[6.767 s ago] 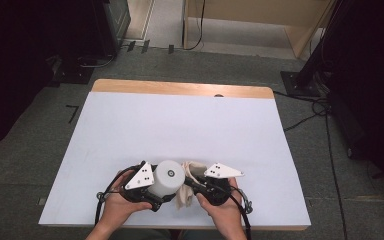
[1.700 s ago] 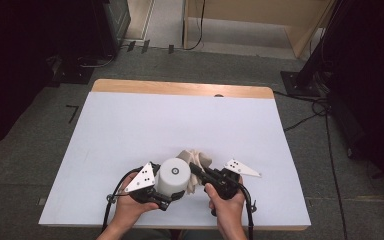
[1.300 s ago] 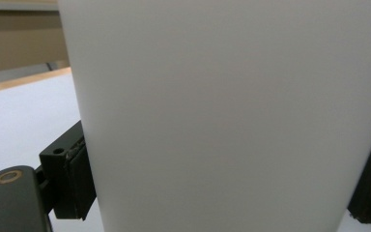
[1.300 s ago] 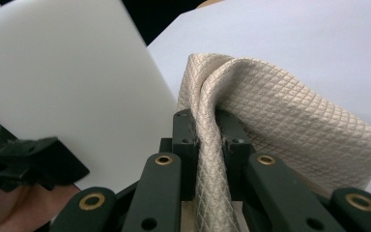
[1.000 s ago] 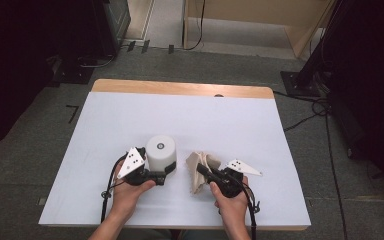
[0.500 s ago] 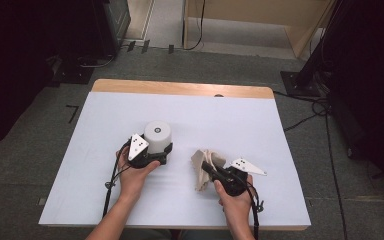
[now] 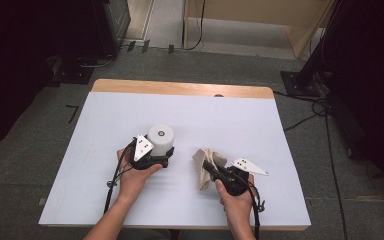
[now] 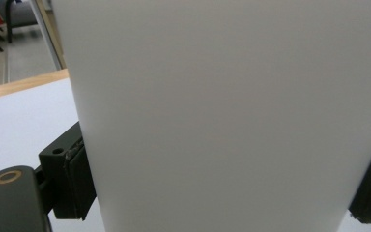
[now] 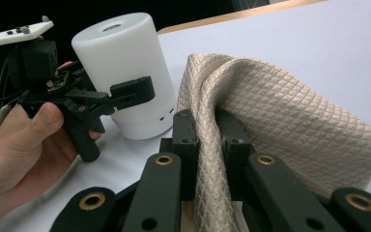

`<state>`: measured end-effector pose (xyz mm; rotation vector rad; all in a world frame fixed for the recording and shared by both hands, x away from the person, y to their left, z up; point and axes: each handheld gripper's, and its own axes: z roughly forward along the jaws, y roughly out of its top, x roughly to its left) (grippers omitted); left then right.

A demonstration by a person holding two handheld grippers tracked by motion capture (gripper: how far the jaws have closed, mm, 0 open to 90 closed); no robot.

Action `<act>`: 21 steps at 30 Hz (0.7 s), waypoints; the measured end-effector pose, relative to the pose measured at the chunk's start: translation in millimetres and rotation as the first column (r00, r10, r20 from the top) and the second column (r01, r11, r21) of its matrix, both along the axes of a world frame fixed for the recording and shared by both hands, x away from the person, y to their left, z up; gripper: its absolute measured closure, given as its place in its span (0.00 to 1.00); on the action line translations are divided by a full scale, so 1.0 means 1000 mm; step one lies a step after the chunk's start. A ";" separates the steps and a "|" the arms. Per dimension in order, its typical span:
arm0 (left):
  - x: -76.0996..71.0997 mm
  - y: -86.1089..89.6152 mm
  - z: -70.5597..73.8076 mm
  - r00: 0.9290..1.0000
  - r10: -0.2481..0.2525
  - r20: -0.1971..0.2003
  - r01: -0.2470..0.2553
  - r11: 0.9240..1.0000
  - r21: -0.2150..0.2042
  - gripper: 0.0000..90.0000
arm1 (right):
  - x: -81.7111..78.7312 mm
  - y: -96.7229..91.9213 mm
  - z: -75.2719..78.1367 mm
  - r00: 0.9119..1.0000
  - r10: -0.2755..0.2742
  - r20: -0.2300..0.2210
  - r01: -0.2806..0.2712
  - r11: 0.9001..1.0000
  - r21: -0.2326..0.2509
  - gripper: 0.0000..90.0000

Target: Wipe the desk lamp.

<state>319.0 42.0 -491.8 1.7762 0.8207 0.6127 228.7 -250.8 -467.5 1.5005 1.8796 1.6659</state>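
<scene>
As the scene is read from the near table edge outward, the right gripper (image 7: 207, 166) is met first, held low in the person's right hand (image 7: 236, 194). Its jaws are clenched on a fold of the beige quilted cloth with a diamond-stitch pattern (image 9: 280, 121), which is seen pinched between the two black pads in the right gripper view. The rest of the cloth is bunched on the white table surface (image 7: 230, 120), just ahead of the jaws.

Slightly farther out and to the left, the left gripper (image 7: 166, 159) is held in the left hand (image 7: 135, 175). Its jaws are closed around the lower body of the white matte cylindrical plastic canister with a small hole in its flat top (image 7: 160, 139). In the left gripper view a pad (image 8: 79, 181) is seen pressed against the canister wall on each side. The canister is held upright; whether its base rests on the table cannot be told.

Cloth and canister are apart, with bare table between them. By judgement, the separating of the two items is done. What is left appears to be the setting down and releasing of each item. Beyond them the wooden far edge of the table (image 7: 180, 88) is reached.
</scene>
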 end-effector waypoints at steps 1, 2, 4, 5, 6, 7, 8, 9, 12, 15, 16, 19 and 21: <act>0.000 0.001 0.001 1.000 0.000 -0.010 0.001 1.000 0.002 0.09 | 0.000 0.000 0.001 1.000 -0.003 -0.006 0.003 1.000 0.003 0.90; 0.001 0.001 0.001 1.000 0.000 -0.017 0.000 1.000 0.003 0.09 | 0.000 -0.001 0.001 1.000 -0.004 -0.002 0.004 1.000 0.003 0.90; 0.000 0.000 0.003 1.000 -0.001 -0.030 0.001 1.000 0.018 0.09 | 0.000 -0.001 0.001 1.000 -0.003 0.005 0.003 1.000 0.002 0.90; -0.001 0.000 0.004 0.999 -0.003 -0.034 0.004 0.999 0.032 0.09 | 0.000 -0.002 0.001 1.000 -0.002 0.008 0.002 1.000 0.000 0.90; -0.001 0.000 0.005 0.999 -0.006 -0.042 0.008 0.999 0.045 0.09 | -0.001 -0.002 0.002 1.000 -0.006 -0.001 0.006 1.000 0.005 0.90; -0.002 0.001 0.006 0.998 -0.006 -0.055 0.009 0.998 0.056 0.09 | 0.000 -0.002 0.002 1.000 -0.005 0.005 0.005 1.000 0.004 0.90; -0.002 0.001 0.007 0.998 -0.004 -0.067 0.008 0.998 0.061 0.09 | 0.000 -0.002 0.002 1.000 -0.008 0.004 0.008 1.000 0.004 0.90; -0.003 0.002 0.008 0.997 -0.004 -0.082 0.010 0.998 0.069 0.09 | 0.000 -0.003 0.003 1.000 -0.008 0.002 0.008 1.000 0.007 0.90; -0.004 0.005 0.009 0.993 -0.002 -0.118 0.011 0.997 0.081 0.09 | 0.000 -0.004 0.003 1.000 -0.010 0.005 0.010 1.000 0.004 0.90; -0.004 0.005 0.012 0.989 0.001 -0.146 0.013 0.995 0.099 0.09 | 0.000 -0.004 0.003 1.000 -0.012 0.003 0.012 1.000 0.006 0.90; -0.005 0.004 0.014 0.987 0.006 -0.162 0.011 0.994 0.107 0.09 | 0.001 -0.004 0.004 1.000 -0.011 0.010 0.011 1.000 0.004 0.90; -0.007 0.003 0.017 0.983 0.010 -0.185 0.014 0.991 0.130 0.09 | 0.000 -0.005 0.007 1.000 -0.020 0.015 0.020 1.000 -0.018 0.90; -0.008 0.003 0.017 0.982 0.000 -0.186 0.025 0.991 0.129 0.09 | 0.000 -0.006 0.011 0.999 -0.022 0.037 0.024 0.999 -0.049 0.90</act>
